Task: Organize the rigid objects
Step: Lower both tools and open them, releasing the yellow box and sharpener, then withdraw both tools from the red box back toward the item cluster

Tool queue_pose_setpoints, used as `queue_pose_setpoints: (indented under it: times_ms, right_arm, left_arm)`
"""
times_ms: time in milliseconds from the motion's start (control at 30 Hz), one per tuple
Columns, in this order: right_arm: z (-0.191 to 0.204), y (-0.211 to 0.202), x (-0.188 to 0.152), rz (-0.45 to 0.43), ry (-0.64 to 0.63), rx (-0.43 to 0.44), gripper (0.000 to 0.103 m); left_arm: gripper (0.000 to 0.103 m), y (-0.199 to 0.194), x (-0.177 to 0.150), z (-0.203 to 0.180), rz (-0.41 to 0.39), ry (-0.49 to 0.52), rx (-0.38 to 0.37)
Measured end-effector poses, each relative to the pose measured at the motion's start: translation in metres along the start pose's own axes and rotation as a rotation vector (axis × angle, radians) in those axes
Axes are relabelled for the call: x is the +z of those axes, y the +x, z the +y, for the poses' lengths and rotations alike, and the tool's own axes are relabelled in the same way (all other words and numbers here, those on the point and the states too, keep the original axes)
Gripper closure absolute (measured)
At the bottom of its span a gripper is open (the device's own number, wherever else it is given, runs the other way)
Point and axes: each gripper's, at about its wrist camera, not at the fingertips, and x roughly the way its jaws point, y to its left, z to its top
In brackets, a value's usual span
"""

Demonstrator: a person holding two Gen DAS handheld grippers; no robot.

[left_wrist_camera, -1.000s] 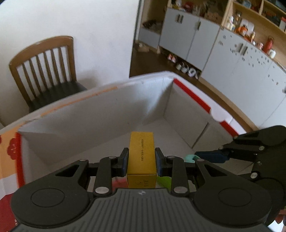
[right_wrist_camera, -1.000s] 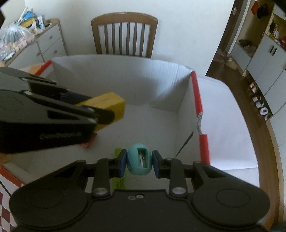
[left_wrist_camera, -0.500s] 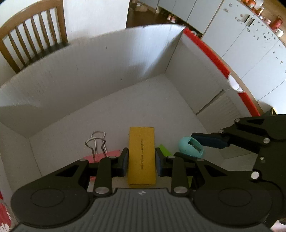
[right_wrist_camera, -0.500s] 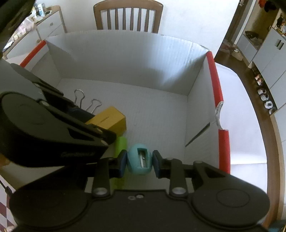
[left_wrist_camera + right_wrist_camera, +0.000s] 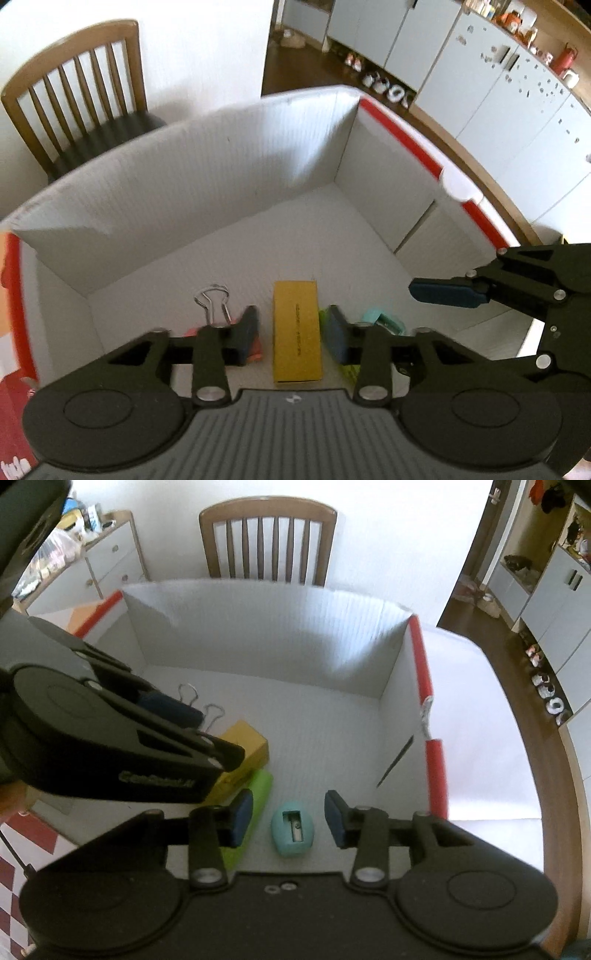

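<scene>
Inside the white box (image 5: 258, 635), my left gripper (image 5: 295, 332) and right gripper (image 5: 288, 818) are opening, freeing yellow carton (image 5: 295, 328) and teal sharpener (image 5: 293, 829); both delivered.

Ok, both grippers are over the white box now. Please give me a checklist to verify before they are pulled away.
1. Left gripper released the yellow box: ok, jaws opening, gaps on both sides.
2. Right gripper released the teal sharpener: ok, jaws opening, clear of it.
3. Both items lie on the white box floor: ok.
4. Binder clip clear of left fingers: cannot tell, partly hidden.
5. Green item clear of right fingers: cannot tell, it passes behind one finger.
</scene>
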Motion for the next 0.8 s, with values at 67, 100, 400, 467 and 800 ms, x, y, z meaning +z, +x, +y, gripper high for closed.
queue_pose_setpoints:
  times_ms: [67, 100, 400, 467, 800]
  right_arm:
    - [0.001, -0.008, -0.001, -0.014, 0.002, -0.004, 0.060]
    - [0.001, -0.012, -0.001, -0.022, 0.004, -0.005, 0.060]
    - [-0.006, -0.040, -0.001, -0.088, 0.017, -0.003, 0.058]
    - [-0.006, -0.049, -0.003, -0.104, 0.018, -0.004, 0.056]
    - [-0.011, -0.089, -0.013, -0.184, 0.032, 0.017, 0.045]
  left_arm:
    - [0.054, -0.009, 0.000, -0.002, -0.027, -0.001, 0.001]
    - [0.054, -0.013, -0.001, -0.004, -0.036, -0.001, 0.003]
    - [0.054, -0.054, -0.007, -0.023, -0.119, 0.012, 0.064]
    - [0.054, -0.063, -0.008, -0.027, -0.131, 0.014, 0.075]
    - [0.054, -0.102, -0.021, -0.042, -0.204, 0.000, 0.131]
